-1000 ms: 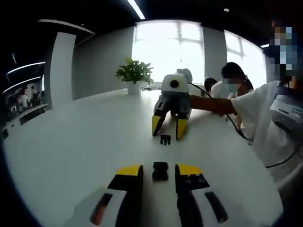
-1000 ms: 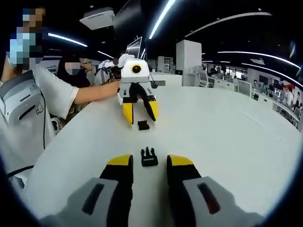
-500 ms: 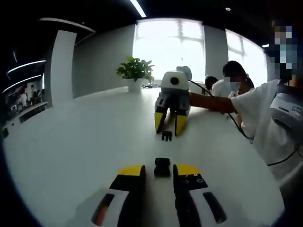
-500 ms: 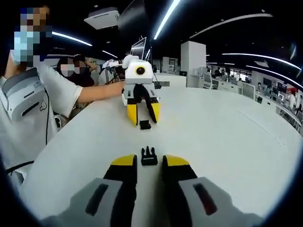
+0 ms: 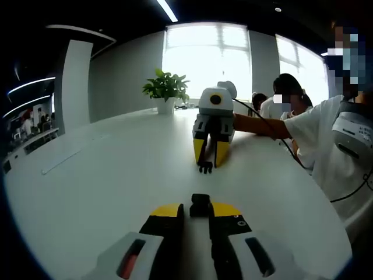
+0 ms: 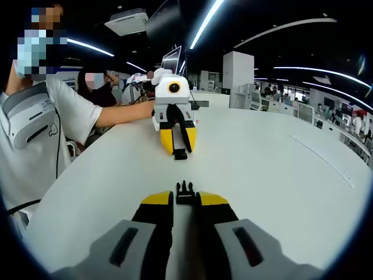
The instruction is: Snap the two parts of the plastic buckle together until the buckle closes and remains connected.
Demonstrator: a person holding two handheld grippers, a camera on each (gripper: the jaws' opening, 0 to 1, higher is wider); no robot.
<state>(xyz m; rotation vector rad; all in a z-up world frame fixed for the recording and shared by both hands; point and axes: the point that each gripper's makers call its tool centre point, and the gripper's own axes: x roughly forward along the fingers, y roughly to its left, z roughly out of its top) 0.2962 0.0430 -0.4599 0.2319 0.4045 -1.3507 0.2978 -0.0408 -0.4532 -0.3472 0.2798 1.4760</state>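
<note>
In the left gripper view, the left gripper [image 5: 196,211] has its yellow-tipped jaws pinching the black plastic socket half of the buckle [image 5: 200,205] over the white round table [image 5: 105,175]. In the right gripper view, the right gripper [image 6: 185,200] has its jaws pinching the black pronged half of the buckle [image 6: 185,192]. The two grippers face each other and the two halves are apart.

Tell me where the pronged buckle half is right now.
The pronged buckle half sits between the right gripper's yellow tips on the white table, prongs facing the left gripper.
</note>
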